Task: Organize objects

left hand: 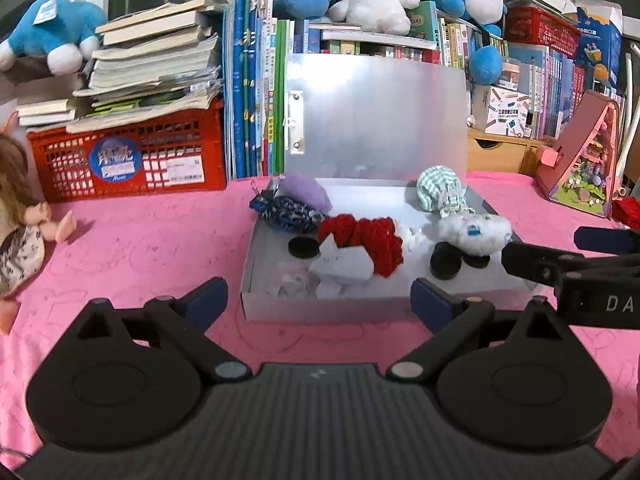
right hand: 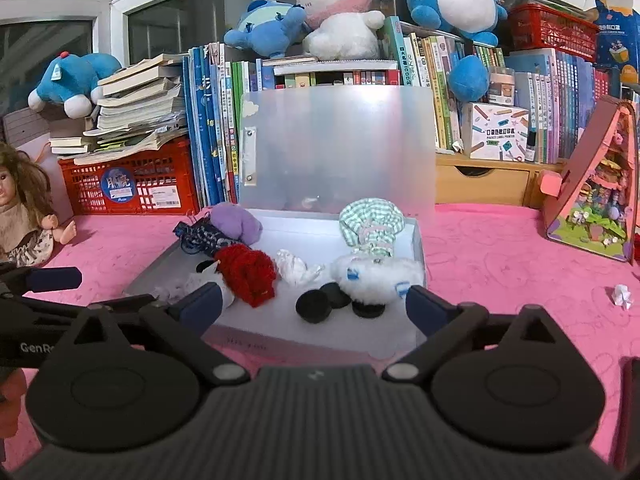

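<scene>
Seemingly nothing sat between the spread fingers of the left gripper (left hand: 319,300), which hung released over the pink desk (left hand: 140,248) just short of the box (left hand: 320,308). From the left wrist view, that open grey box stood near the desk's back edge, its translucent lid (left hand: 376,116) upright against the books (left hand: 248,88). Inside lay a purple pouch (left hand: 306,194) and a dark blue pouch (left hand: 286,212) at the back left corner, a red yarn piece (left hand: 368,238) in the middle, a fluffy white toy (left hand: 474,234) and a striped green cloth (left hand: 440,190) to the right, and black discs (left hand: 445,260) near the front. The right gripper (left hand: 568,268) showed at the right edge.

From the right wrist view, the right gripper (right hand: 314,306) was likewise released and empty, before the box's (right hand: 320,336) front wall. A doll (right hand: 24,216) sat at the desk's left edge, and a crumpled white scrap (right hand: 622,296) lay apart on the right.
</scene>
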Available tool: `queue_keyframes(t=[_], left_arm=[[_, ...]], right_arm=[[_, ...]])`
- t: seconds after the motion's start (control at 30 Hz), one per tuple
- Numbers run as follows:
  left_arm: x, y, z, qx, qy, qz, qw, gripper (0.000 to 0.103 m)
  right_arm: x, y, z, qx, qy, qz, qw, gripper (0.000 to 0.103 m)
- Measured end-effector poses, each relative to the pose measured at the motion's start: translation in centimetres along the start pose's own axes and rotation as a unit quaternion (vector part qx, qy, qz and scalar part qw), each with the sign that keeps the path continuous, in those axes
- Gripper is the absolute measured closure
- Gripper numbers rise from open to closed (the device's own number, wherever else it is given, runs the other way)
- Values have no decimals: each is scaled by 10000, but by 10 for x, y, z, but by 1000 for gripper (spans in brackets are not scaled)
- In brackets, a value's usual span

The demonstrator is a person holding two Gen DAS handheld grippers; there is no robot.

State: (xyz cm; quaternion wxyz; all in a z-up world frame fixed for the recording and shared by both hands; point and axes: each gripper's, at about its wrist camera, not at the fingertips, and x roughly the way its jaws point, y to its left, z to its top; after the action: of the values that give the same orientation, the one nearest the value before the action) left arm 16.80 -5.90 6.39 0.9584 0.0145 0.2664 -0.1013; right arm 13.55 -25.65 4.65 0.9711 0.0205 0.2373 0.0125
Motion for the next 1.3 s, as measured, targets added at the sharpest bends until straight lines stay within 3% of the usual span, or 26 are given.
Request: queue_keyframes(t=[0.23, 0.63, 1.07, 1.3], left_arm=[[-5, 4, -26, -60, 143, 94, 9998, 3], [11, 11, -57, -183, 536, 248, 9981, 3], [25, 7, -65, -55, 709, 355, 9968, 0], [25, 7, -66, -67, 729, 345, 9967, 0]], right_arm=[[-6, 5, -24, -87, 41, -115, 9999, 0], [10, 7, -68, -44, 490, -308, 9983, 0], [25, 4, -73, 7, 952, -473, 9943, 0], [26, 7, -74, -54, 973, -496, 9940, 0]])
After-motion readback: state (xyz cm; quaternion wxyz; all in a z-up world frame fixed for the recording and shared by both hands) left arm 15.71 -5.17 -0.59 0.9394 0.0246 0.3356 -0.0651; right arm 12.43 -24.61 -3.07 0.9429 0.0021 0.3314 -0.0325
